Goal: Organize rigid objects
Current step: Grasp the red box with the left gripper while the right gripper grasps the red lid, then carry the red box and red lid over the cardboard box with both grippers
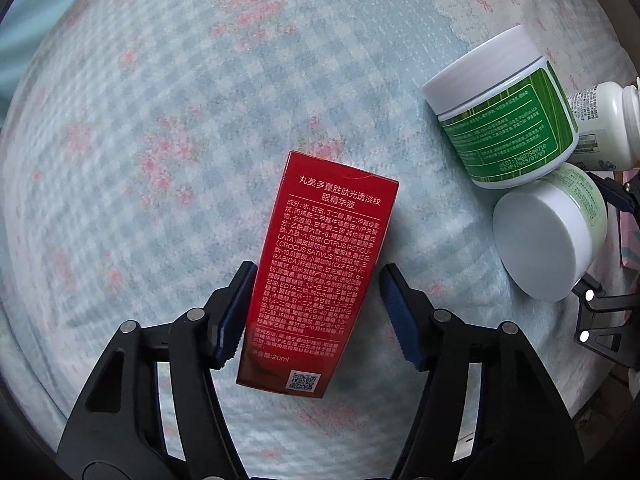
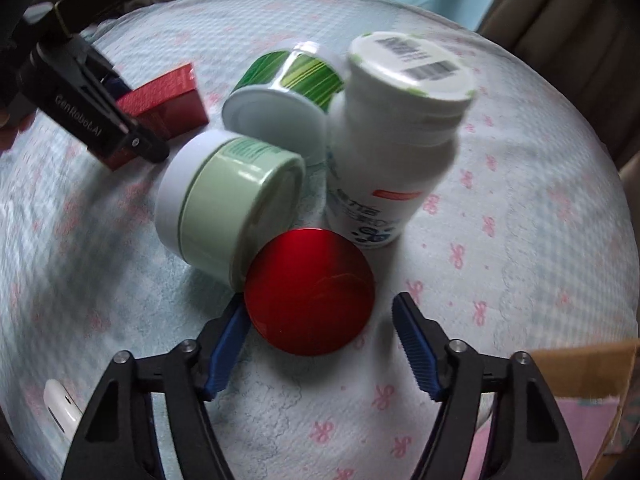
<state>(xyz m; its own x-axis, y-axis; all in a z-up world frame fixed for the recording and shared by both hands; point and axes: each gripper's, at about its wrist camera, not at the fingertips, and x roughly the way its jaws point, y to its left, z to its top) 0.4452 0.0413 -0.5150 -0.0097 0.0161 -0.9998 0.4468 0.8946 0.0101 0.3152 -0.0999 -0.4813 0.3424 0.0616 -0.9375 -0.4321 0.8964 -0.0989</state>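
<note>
On the checked cloth (image 1: 160, 120), a red box (image 1: 320, 272) lies flat between the left gripper's (image 1: 316, 280) parted jaws, left pad touching. Toppled jars (image 2: 232, 200) and a white bottle (image 2: 392, 152) crowd a red lid (image 2: 310, 292) before the wide-open, empty right gripper (image 2: 320, 312).

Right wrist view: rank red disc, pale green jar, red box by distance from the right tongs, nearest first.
1. red disc, between the right tongs.
2. pale green jar, just beyond, left.
3. red box, far left, at the left tongs.
</note>
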